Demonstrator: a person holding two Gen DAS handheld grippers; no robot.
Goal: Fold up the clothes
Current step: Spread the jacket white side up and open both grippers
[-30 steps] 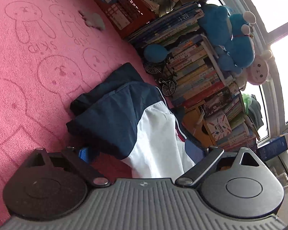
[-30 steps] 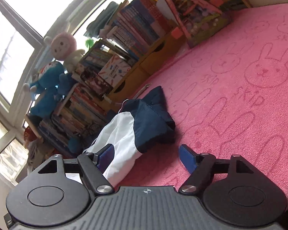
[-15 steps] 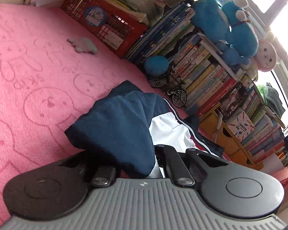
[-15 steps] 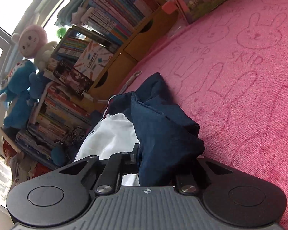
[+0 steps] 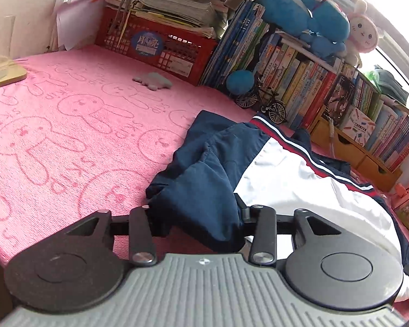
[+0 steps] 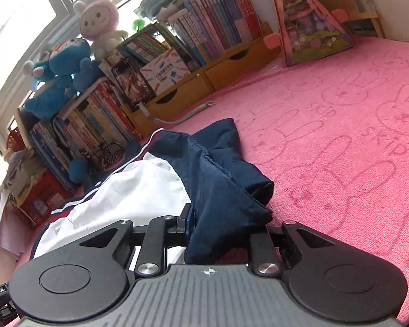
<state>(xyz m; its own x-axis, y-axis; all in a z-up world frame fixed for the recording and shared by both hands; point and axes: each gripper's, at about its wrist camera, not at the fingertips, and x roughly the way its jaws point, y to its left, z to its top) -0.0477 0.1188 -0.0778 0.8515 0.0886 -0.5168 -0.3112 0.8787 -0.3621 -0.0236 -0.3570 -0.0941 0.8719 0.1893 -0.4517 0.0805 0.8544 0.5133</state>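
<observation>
A: Nearest the lens on the left side, what do you see?

B: The left gripper [image 5: 196, 212] has its jaws drawn in around a bunched navy fold of the jacket [image 5: 272, 174]; the cloth fills the gap between them.

A: And the other one?

B: The right gripper [image 6: 223, 226] is the same, jaws closed in on a navy fold of the jacket [image 6: 204, 169], the fabric spilling over the fingers.

A: Where does the garment lie?

B: On the pink rabbit-print blanket [image 5: 68, 125], crumpled, its white panel on the side toward the books.

A: Farther off?

B: A toy bicycle [image 5: 261, 103], a red crate [image 5: 161, 51], rows of books [image 6: 212, 35] and blue plush toys [image 5: 302, 11] by the window.
</observation>
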